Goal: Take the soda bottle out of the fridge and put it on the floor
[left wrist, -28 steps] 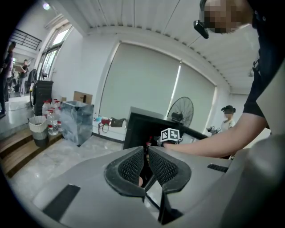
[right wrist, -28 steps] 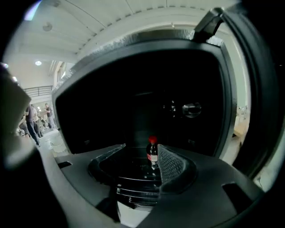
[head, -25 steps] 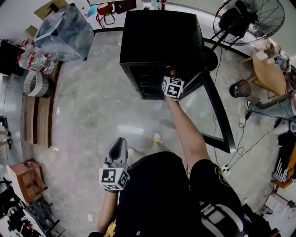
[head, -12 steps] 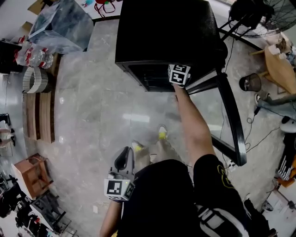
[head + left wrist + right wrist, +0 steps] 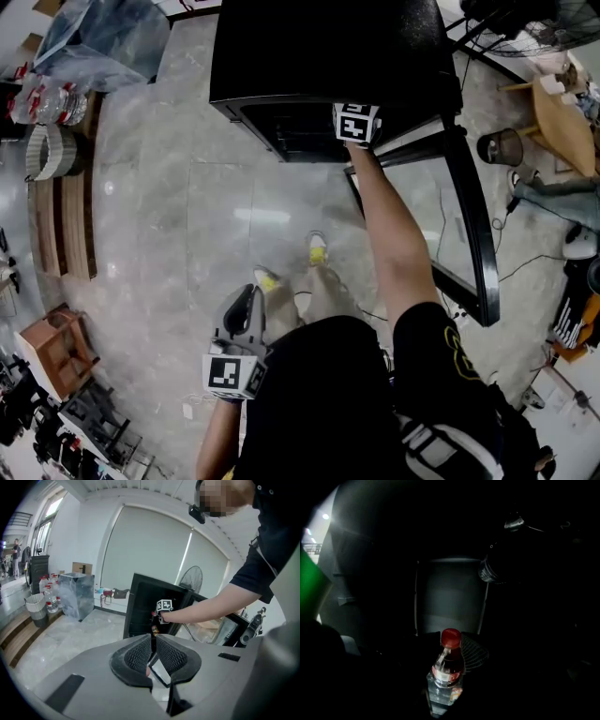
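Observation:
The soda bottle [image 5: 448, 664], red-capped with a red label, stands inside the dark black fridge [image 5: 319, 56]. My right gripper [image 5: 451, 649] reaches into the fridge; its jaws have just been closing with the bottle between them. The ribbed right pad [image 5: 476, 652] lies against the bottle's shoulder, while the left pad is lost in the dark. In the head view only that gripper's marker cube [image 5: 356, 122] shows at the fridge opening. My left gripper [image 5: 246, 300] hangs low by the person's legs, shut and empty, its pads [image 5: 140, 654] meeting.
The fridge's glass door [image 5: 469, 234] stands swung open to the right of my arm. Another dark bottle [image 5: 497, 569] lies higher inside. A bin [image 5: 499, 146], cables and a stool [image 5: 562, 122] sit at right; wooden steps [image 5: 66, 220] and water bottles [image 5: 42, 98] at left.
The fridge has drawn closer in the head view, and the right marker cube now sits right at its opening. The left gripper has sunk a little beside the legs.

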Motion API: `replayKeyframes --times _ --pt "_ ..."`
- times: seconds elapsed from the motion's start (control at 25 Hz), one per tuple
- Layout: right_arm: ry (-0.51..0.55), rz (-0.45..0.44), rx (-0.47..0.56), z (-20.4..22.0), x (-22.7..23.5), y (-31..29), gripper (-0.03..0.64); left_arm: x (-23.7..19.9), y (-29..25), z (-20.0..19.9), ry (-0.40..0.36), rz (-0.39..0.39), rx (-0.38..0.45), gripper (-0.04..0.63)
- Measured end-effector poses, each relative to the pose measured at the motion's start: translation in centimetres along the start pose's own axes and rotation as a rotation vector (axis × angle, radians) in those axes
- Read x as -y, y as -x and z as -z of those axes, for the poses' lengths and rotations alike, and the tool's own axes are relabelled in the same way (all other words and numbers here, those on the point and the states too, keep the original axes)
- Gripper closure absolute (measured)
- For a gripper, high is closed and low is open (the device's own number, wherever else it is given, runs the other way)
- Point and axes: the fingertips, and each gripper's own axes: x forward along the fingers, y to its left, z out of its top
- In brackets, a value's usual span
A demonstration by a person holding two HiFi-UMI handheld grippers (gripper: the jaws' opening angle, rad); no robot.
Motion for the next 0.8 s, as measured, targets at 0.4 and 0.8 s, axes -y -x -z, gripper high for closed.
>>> replayKeyframes --times 0.4,0.8 --pt "-0.003 0.018 0.006 -1.0 0.1 2.1 0.497 0.0 0.9 0.4 -0.015 0.002 0.011 0.545" --pt "-0.02 0.014 0.012 -0.6 -0.2 4.7 0.497 0.6 1.4 0.6 0.003 -0.011 0.029 0.545"
